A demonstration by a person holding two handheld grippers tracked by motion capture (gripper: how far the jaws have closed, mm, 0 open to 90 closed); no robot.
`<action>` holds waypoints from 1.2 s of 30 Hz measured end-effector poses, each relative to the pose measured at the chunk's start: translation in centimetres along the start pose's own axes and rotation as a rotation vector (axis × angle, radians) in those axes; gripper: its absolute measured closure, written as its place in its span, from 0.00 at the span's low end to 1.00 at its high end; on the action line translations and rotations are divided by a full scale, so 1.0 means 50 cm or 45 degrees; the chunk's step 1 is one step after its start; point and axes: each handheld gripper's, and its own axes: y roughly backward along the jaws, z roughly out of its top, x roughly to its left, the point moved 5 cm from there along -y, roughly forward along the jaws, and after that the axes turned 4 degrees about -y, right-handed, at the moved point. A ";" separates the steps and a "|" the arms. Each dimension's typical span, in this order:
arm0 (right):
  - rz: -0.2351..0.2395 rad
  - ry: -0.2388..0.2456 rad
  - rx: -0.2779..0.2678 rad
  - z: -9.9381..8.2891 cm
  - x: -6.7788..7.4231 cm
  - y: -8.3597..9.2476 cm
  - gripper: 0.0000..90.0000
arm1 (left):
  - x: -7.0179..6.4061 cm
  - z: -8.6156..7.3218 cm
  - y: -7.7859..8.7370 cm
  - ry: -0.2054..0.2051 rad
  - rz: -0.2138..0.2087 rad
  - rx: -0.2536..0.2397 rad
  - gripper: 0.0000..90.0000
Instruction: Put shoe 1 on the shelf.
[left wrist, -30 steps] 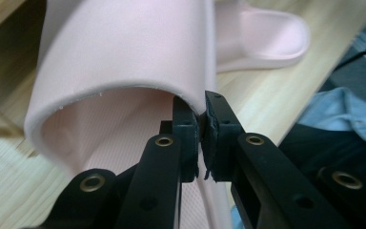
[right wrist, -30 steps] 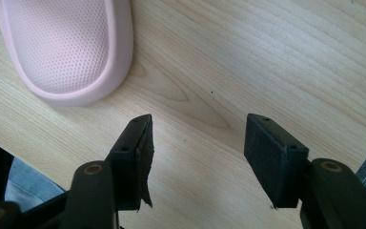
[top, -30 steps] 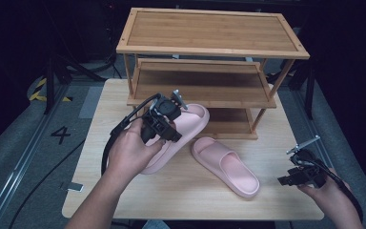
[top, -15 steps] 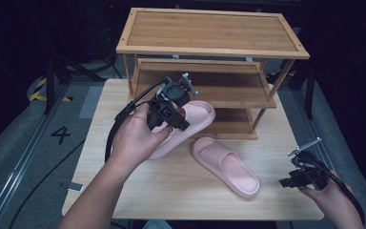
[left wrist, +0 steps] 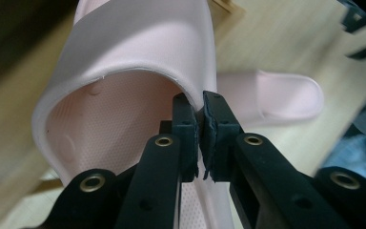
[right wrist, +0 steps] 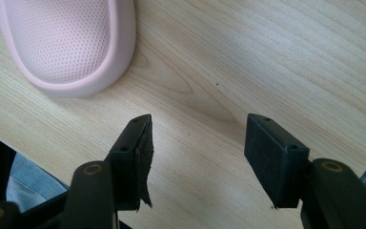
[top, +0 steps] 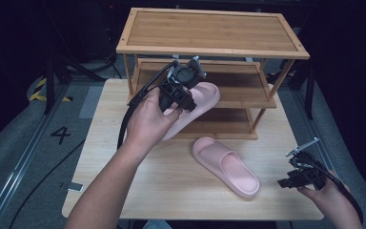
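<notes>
Wooden rack [top: 209, 52] at twelve o'clock; second slipper [top: 226, 166] lies at five. Left gripper [left wrist: 201, 138] pinches the lifted slipper [left wrist: 138, 71]'s strap; right gripper [right wrist: 198, 157] gapes wide, holding nothing.

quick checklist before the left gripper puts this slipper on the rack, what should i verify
1. Grip: left gripper is clamped on the strap edge of the held slipper: ok.
2. Held slipper is off the table, its toe at the rack's middle shelf: ok.
3. Middle shelf has free room where visible: ok.
4. Clearance under the top shelf: cannot tell.
5. Right gripper is open, holding nothing, off at the table's near right corner: ok.
6. Second slipper lies flat on the table, out of the path: ok.
</notes>
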 end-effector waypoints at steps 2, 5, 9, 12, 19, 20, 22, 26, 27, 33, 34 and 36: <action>0.004 -0.001 0.001 0.000 0.001 0.000 0.48 | 0.009 0.008 -0.004 0.010 0.019 -0.022 0.94; -0.001 0.007 -0.002 0.001 0.002 -0.001 0.48 | 0.020 0.019 -0.015 0.022 0.041 -0.038 0.94; -0.001 0.019 0.001 0.002 0.006 -0.002 0.48 | 0.037 0.031 -0.032 0.041 0.082 -0.059 0.94; -0.004 0.025 0.017 0.004 0.012 -0.006 0.48 | 0.050 0.032 -0.040 0.068 0.094 -0.070 0.94; -0.009 0.050 0.030 0.007 0.017 -0.014 0.48 | 0.064 0.032 -0.057 0.068 0.139 -0.081 0.94; -0.007 0.048 0.030 0.007 0.017 -0.014 0.48 | 0.064 0.032 -0.059 0.068 0.143 -0.088 0.94; -0.012 0.049 0.030 0.007 0.019 -0.015 0.48 | 0.063 0.031 -0.060 0.074 0.135 -0.102 0.94; -0.011 0.058 0.035 0.007 0.023 -0.013 0.48 | 0.060 0.026 -0.078 0.071 0.103 -0.052 0.94; -0.010 0.058 0.035 0.007 0.023 -0.013 0.48 | 0.061 0.027 -0.084 0.074 0.119 -0.061 0.94; -0.017 0.074 0.037 0.008 0.024 -0.016 0.47 | 0.075 0.038 -0.096 0.122 0.169 -0.098 0.94; -0.017 0.076 0.036 0.008 0.024 -0.016 0.47 | 0.090 0.040 -0.097 0.067 0.191 -0.100 0.94; -0.018 0.076 0.041 0.008 0.024 -0.017 0.47 | 0.092 0.040 -0.107 0.120 0.190 -0.083 0.94</action>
